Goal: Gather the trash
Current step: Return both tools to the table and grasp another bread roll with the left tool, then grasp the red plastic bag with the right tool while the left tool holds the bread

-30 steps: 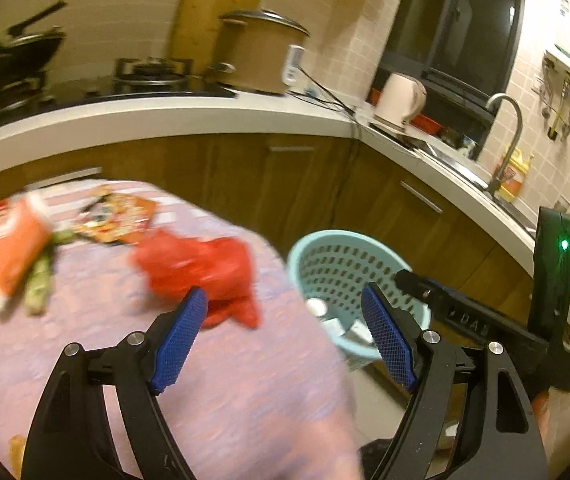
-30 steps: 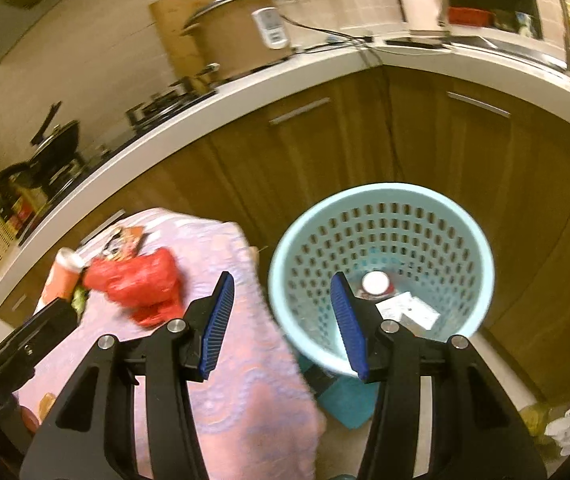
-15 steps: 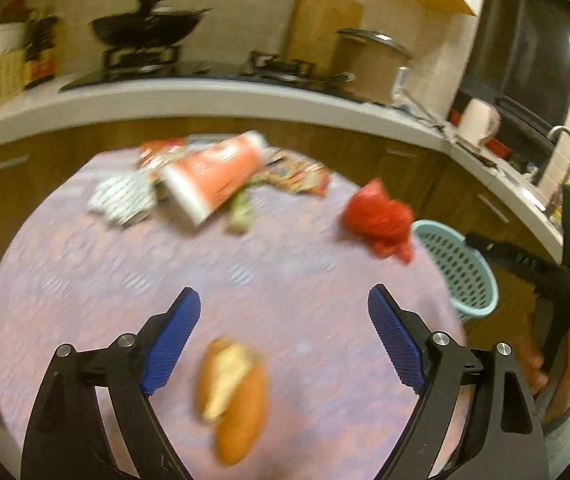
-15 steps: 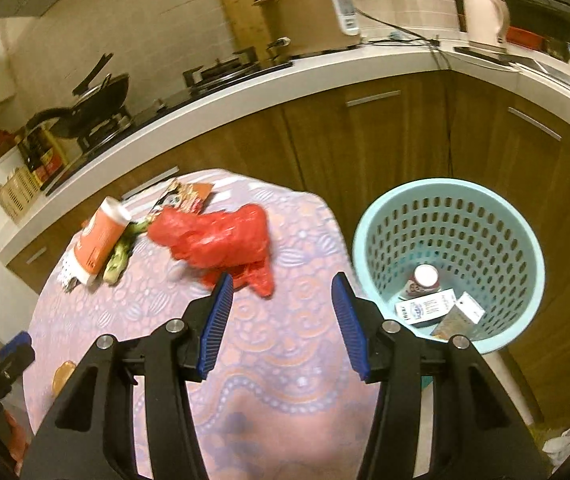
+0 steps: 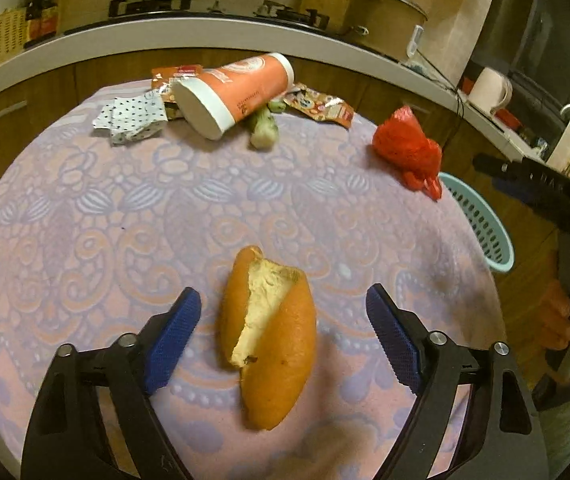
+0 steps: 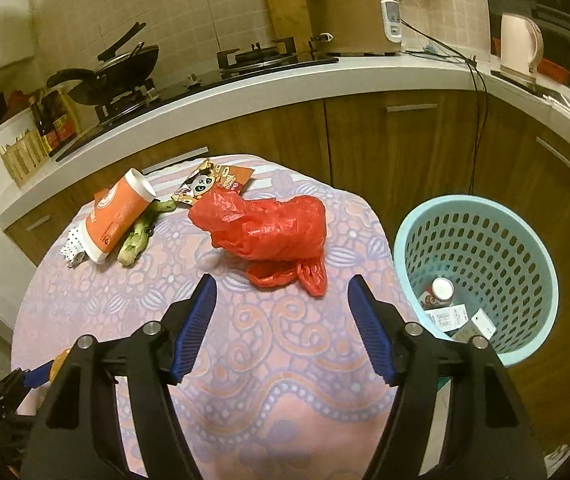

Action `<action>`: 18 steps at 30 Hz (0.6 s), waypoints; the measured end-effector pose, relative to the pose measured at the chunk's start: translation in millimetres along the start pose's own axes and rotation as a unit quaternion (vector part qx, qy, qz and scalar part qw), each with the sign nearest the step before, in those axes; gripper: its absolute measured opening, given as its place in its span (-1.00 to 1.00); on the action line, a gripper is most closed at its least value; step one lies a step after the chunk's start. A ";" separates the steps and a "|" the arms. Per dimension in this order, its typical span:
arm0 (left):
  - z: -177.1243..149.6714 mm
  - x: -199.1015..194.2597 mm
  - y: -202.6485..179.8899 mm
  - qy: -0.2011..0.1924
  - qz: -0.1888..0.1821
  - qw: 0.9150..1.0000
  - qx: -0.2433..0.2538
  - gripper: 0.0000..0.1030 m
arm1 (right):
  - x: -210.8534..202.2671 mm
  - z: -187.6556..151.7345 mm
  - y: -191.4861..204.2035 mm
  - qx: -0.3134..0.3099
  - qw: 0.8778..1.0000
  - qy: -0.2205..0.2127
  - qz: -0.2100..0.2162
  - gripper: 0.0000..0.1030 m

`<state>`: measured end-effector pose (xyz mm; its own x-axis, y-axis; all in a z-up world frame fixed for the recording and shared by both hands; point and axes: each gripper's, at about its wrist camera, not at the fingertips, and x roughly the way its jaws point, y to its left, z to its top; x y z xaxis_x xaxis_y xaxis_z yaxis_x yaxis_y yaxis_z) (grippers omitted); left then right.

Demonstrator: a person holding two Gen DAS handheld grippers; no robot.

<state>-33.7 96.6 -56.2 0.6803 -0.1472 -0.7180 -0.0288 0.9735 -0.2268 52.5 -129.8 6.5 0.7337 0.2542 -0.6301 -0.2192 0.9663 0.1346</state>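
The left tongs [image 5: 283,330] stand apart around the torn bread roll [image 5: 267,336], light and soft, best pinched gently across its middle; the right tongs [image 6: 281,326] are apart too.

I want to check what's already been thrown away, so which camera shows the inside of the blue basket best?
The right wrist view: it looks down into the light blue basket, showing a small bottle and cartons. The left wrist view catches only part of its rim.

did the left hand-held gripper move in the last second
Yes. The left hand-held gripper swung left, away from the teal basket it faced a second ago, and now sits open around the bread roll on the table.
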 end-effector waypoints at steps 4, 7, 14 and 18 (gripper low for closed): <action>-3.0 9.8 -6.8 0.009 0.034 0.999 0.032 -0.21 | 8.4 3.1 -1.5 -0.002 1.000 -0.003 -0.006 0.39; 3.1 6.2 -8.1 0.004 0.027 0.999 0.036 -0.48 | 19.7 5.6 -2.0 0.000 1.000 0.007 -0.004 0.41; 45.5 0.9 -8.3 -0.032 0.012 0.999 0.013 -0.51 | 50.1 18.4 4.8 -0.002 1.000 0.020 -0.004 0.62; 63.9 14.3 -7.7 -0.056 0.003 0.998 -0.002 -0.51 | 76.1 29.0 2.0 0.011 0.999 0.028 -0.010 0.69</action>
<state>23.0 98.2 -22.6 0.7582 -0.1202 -0.6408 -0.0358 0.9737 -0.2251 126.6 -107.4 -19.0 0.7001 0.2321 -0.6753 -0.1892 0.9722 0.1379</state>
